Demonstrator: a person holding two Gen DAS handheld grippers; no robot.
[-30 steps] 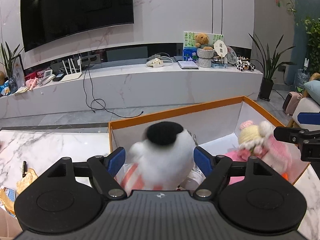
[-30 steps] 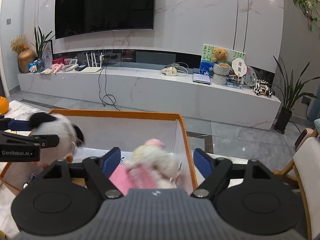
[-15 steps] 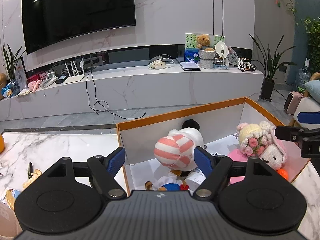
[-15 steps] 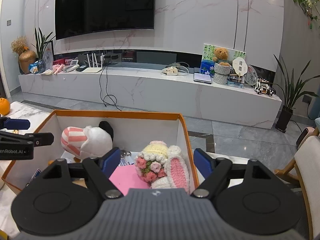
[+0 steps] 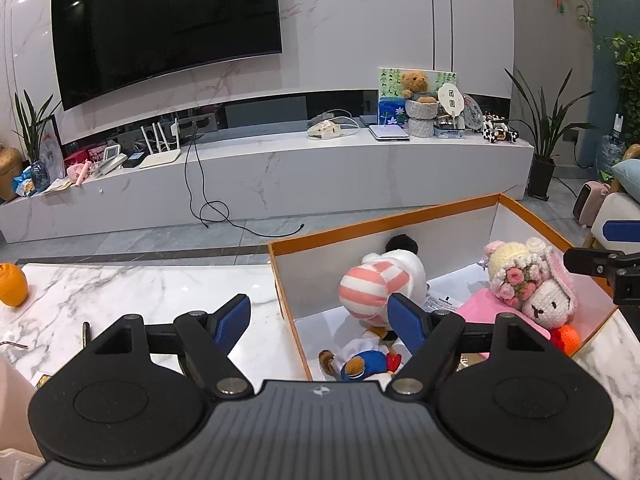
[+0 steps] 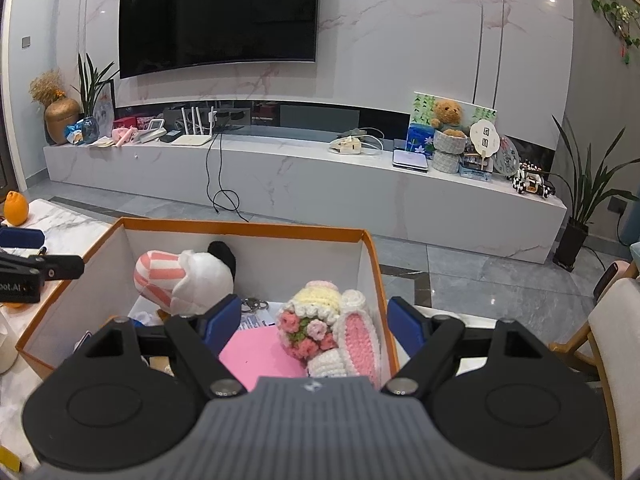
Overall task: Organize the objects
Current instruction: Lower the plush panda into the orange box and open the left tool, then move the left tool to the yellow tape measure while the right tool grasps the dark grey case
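Orange-rimmed cardboard box [image 5: 384,222] with white inner walls sits on a white marble table [image 5: 140,292], and that's where the toys are. Counting them: one white plush with a pink-striped cap [image 5: 378,286] leaning on the far wall at about 12 o'clock inside the box, one crocheted bunny doll with a flower crown [image 6: 332,328] over at 3 o'clock lying on a pink sheet [image 6: 260,354], and one small figure in blue [image 5: 360,362] down at 6 o'clock. So three soft toys, plus some paper and a key ring at the bottom.

Left gripper [image 5: 320,320] is spread wide with nothing between the blue pads, straddling the box's left wall, so that wall kinda stands in its way. Right gripper [image 6: 310,322] is spread too, hanging over the bunny doll without pinching it; the box's right wall runs just inside its right pad.

Around the table: one orange fruit [image 5: 12,284] at 9 o'clock. Room-wise, grey tile floor, one long marble TV bench [image 6: 300,176] at 12 o'clock, one big wall TV [image 6: 218,12], one teddy bear [image 6: 446,114] on the bench, and a loose black cable [image 5: 212,208] dangling to the floor.
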